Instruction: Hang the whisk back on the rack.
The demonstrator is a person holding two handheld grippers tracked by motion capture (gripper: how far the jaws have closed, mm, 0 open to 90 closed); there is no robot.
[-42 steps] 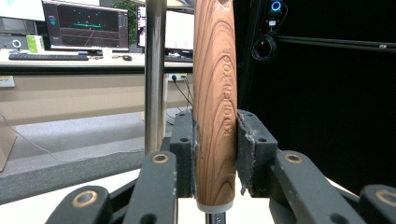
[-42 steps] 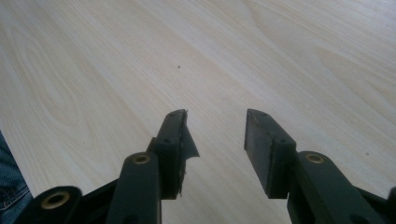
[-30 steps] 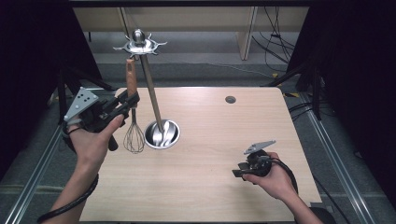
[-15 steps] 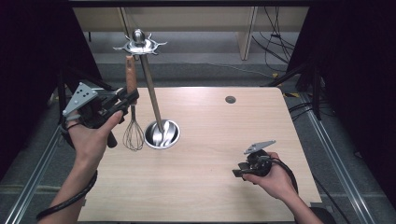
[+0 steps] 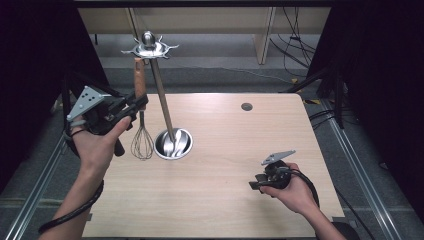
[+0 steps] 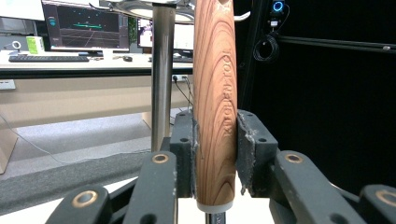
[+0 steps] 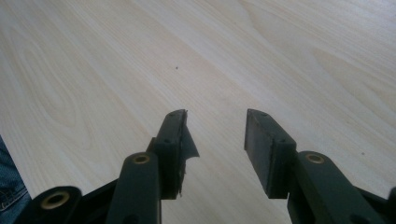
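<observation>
The left tool [image 5: 134,106] is clamping a whisk's [image 5: 142,130] wooden handle beside the rack's [image 5: 161,100] pole, apparently hanging it up or unhooking it, while the right tool [image 7: 215,140], jaws apart, is resting on the surface [image 5: 225,200].

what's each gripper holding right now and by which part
The left gripper clamps the whisk by its wooden handle, near the lower end. The right gripper holds nothing.

You work at a light wooden table [image 5: 225,200] with pale grain. On its left part stands the round shiny metal base [image 5: 173,144] of a tall utensil stand. At the far side, right of centre, you see a small dark round hole [image 5: 246,106] in the tabletop.
</observation>
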